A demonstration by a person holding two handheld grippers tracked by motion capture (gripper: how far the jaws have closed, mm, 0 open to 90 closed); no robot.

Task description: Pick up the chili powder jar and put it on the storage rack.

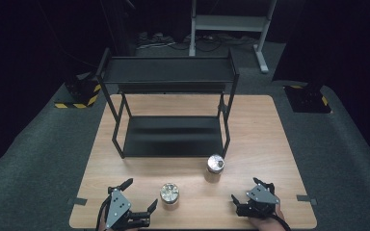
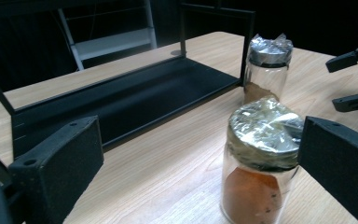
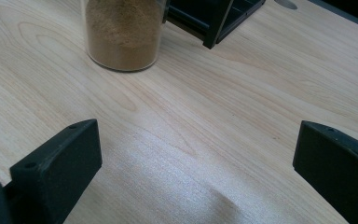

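Observation:
Two glass jars with crumpled foil lids stand on the wooden table (image 1: 270, 144). The near jar (image 1: 169, 194) (image 2: 260, 163) holds orange-red powder. It stands just ahead of my left gripper (image 1: 139, 194) (image 2: 198, 163), close to the right-hand jaw, and the jaws are open and apart from it. The far jar (image 1: 215, 165) (image 2: 266, 63) (image 3: 123, 32) holds tan powder and stands by the front right leg of the black rack (image 1: 173, 137). My right gripper (image 1: 245, 189) (image 3: 196, 163) is open over bare wood, short of that jar.
The black two-tier metal rack (image 2: 121, 100) has nothing on either shelf; its corner post (image 3: 214, 23) is close to the tan jar. In the left gripper view the right gripper (image 2: 354, 79) appears at the far right. Grey carpet surrounds the table.

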